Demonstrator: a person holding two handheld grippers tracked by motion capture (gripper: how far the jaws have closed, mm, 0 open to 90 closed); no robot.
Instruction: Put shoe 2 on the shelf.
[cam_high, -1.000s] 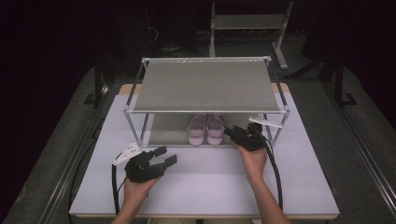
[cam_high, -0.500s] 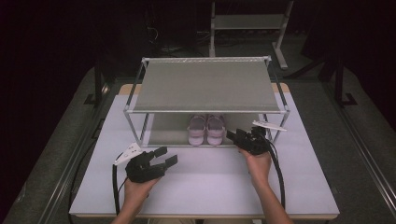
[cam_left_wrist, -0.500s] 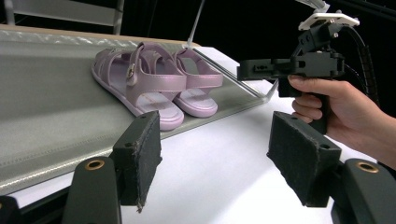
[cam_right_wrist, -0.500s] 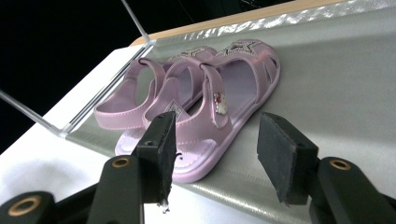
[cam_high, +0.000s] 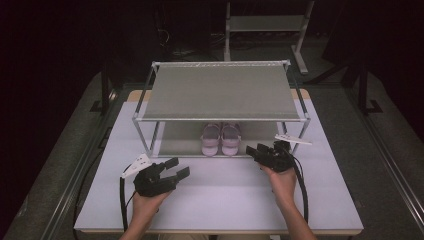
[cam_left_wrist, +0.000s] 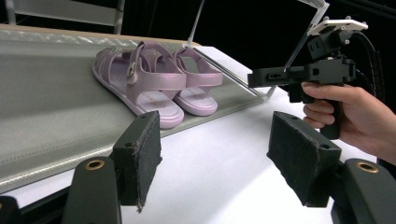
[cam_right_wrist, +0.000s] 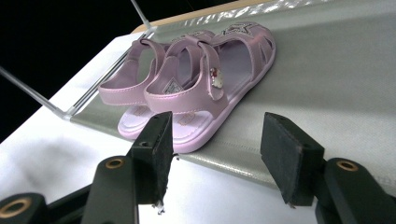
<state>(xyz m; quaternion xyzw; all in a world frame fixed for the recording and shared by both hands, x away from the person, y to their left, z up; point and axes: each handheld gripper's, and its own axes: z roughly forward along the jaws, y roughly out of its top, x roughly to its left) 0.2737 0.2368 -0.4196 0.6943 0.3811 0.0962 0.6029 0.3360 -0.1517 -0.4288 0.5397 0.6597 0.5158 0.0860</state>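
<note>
Pink sandals (cam_high: 220, 139), the pair, sit side by side on the lower shelf (cam_high: 260, 136) of the metal rack (cam_high: 220, 90), near its front edge and about mid-width, toes pointing to the back. In the right tongs' view the heels (cam_right_wrist: 154, 100) face me, straps done up, soles flat on the grey shelf fabric. Looks to me like the placing part is done: both shoes are down, touching each other, nothing gripping them.

My right tongs (cam_high: 261, 153) sit just in front of the rack, a bit right of the pair, jaws apart w/ nothing between the pads; they've just been opening wider. In their own view the pads (cam_right_wrist: 154, 154) stand short of the near sandal, apart from it, w/ the shelf edge between. So I judge this as a release and pull-back, not a reach-in, tho I can't be sure from the frames alone.

My left tongs (cam_high: 172, 172) rest low over the white tabletop (cam_high: 225, 200), well left of the shoes, jaws wide and empty. Their view shows both pads (cam_left_wrist: 140, 158) clear, sandals off ahead on the shelf, and my right hand (cam_left_wrist: 359, 112) w/ its tool over to the side.

Left to do, imo: draw the right hand fully clear. Top shelf (cam_high: 220, 92) is bare, so more pairs could go there if that's wanted.
</note>
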